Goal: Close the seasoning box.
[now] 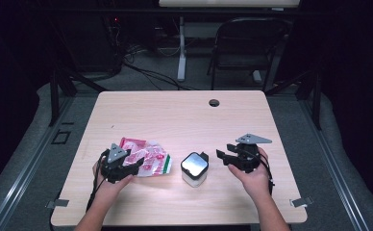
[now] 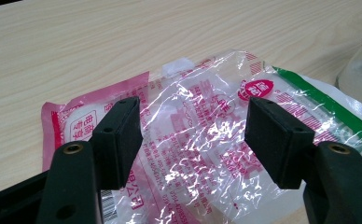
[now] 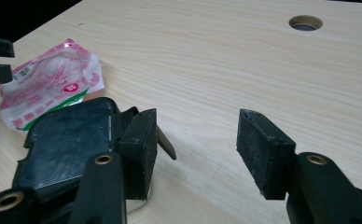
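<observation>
- The plastic packet (image 1: 145, 162) is lying crumpled on the pale wood-grain table (image 1: 184, 115) in the high view, at the near left, showing pink-red print, clear film and a green strip at its right end.
- The left gripper (image 1: 132, 168) is resting over the packet's near left part, held by the person's left hand (image 1: 108, 185), with a grey three-cornered plate sitting on top.
- A small container (image 1: 194, 169), boxy with rounded corners, a whitish body and a black glossy lid, is standing just beside the packet's right end.
- The right gripper (image 1: 223, 157) is hovering near the container's right side, its jaws pointing toward it, cradled in the right hand (image 1: 252, 175).
- A round cable hole (image 1: 214, 102) is sitting in the table's far edge area.
- In the left gripper view, the packet (image 2: 202, 126) is spreading out beneath and between the two black block-shaped jaws, its wrinkled clear film glinting over pink lettering, a green band running along its right edge.
- The left gripper (image 2: 193, 135) is standing spread wide, its jaws well apart and gripping nothing.
- In the right gripper view, the right gripper (image 3: 198, 149) is likewise gaping, its flat matte pads far apart over bare wood.
- The container (image 3: 67, 144) is sitting at the left, by the left jaw, its dark lid smudged and shiny.
- The packet (image 3: 48, 88) is lying farther off at the left, wrinkled and pink.
</observation>
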`<state>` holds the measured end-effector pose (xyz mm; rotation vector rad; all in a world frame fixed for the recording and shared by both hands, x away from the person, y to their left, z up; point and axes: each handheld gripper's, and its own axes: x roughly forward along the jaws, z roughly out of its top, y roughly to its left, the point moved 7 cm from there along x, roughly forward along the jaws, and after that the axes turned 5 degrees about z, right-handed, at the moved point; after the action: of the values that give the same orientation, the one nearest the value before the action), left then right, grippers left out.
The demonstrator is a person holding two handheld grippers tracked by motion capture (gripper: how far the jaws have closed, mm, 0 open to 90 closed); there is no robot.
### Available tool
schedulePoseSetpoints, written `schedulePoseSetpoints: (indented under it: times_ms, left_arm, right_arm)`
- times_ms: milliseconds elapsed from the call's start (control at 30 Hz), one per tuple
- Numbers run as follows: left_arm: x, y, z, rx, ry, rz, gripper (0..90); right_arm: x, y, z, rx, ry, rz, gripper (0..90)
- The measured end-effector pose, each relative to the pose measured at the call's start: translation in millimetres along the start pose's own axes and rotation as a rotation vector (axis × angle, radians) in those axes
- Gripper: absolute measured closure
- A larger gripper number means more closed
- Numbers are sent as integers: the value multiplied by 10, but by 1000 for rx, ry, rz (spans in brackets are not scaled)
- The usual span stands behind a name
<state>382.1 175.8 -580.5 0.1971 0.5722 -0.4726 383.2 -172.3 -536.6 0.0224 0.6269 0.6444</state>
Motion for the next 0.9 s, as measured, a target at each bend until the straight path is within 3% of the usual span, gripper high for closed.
schedulePoseSetpoints:
  times_ms: [467,900]
  left_arm:
    - [26,-7,-19,6,16,0,365]
    - [53,-15,-46,4,23,-1,365]
  right_arm:
    - [42,-214,-119,61,20,-66,480]
    - [109,-244,-196,75,40,-71,480]
